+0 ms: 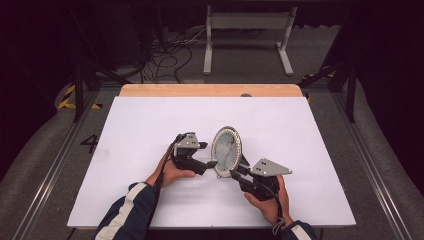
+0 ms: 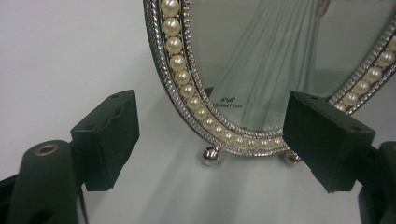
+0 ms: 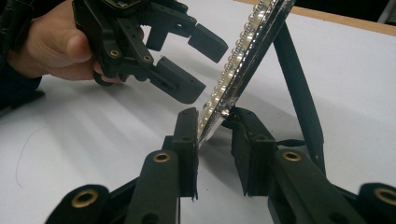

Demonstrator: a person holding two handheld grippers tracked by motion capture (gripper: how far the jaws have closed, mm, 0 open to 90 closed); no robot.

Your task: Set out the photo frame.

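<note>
One "4x6" label on frame glass [image 2: 261, 60]

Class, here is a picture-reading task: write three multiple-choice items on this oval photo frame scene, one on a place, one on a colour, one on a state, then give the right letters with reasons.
1. Where does the oval photo frame stand?
A. on the white table top
B. on the floor
C. on a shelf

2. What colour are the beads round its rim?
A. red
B. pearl white
C. black

3. How are the left tongs?
A. shut on the frame
C. open, short of the frame
B. shut on a cable

Answers:
1 A, the frame's feet rest on the white top.
2 B, pearly beads line the silver rim.
3 C, both pads stand wide apart and touch nothing.
</note>
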